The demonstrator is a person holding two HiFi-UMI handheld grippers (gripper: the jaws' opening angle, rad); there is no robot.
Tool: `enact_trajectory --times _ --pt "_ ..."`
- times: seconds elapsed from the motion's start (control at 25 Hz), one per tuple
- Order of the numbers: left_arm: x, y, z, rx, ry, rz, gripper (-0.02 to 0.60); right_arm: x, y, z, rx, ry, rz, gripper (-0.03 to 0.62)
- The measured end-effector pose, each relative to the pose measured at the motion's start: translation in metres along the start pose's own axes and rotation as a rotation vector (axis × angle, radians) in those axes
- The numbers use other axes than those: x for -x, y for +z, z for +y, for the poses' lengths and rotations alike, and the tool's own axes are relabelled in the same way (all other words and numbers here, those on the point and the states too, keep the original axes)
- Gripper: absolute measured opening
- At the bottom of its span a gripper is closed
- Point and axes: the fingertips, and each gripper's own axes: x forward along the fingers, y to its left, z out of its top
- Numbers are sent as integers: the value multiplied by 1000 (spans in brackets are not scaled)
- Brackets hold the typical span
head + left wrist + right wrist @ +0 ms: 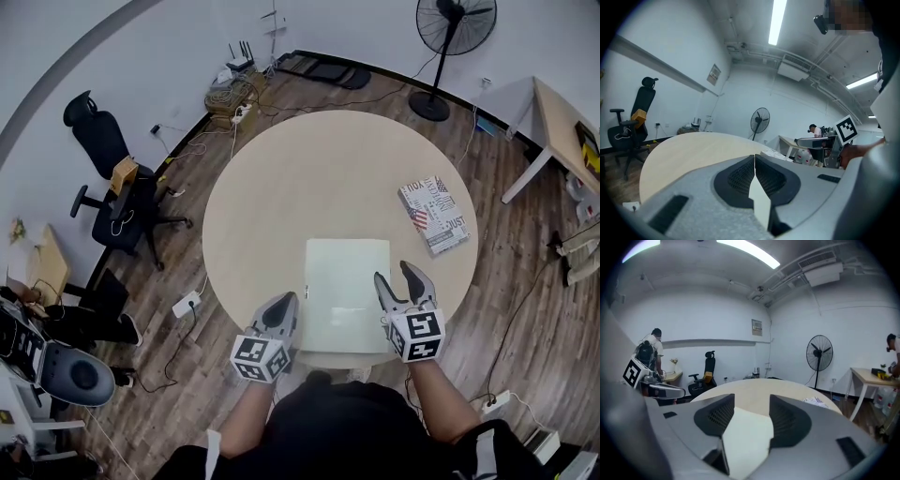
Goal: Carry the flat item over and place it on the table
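A pale, flat rectangular item lies on the round beige table, close to its near edge. My left gripper sits just off the item's left side, its jaws pressed together; a pale sliver of the item shows behind the tips. I cannot tell if the pads pinch it. My right gripper hovers at the item's right edge with its jaws apart. The item shows in the gap, and neither pad touches it.
A printed magazine lies on the table's right side. A standing fan is behind the table, a black office chair to the left, a side table at the far right. A power strip and cables lie on the floor.
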Motion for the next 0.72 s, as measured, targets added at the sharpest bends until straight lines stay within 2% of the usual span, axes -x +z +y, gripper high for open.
enact_trajectory --times 0.16,0.28,0.72 --pt "0 10 -6 -26 -8 -19 9 17 22 -2 43 -47 -72 119" --pt "-1 14 -10 -40 -16 -27 9 24 30 -2 95 -68 -85 10" --pt "0 19 -18 -95 -16 -33 9 33 32 3 156 -76 -92 -3"
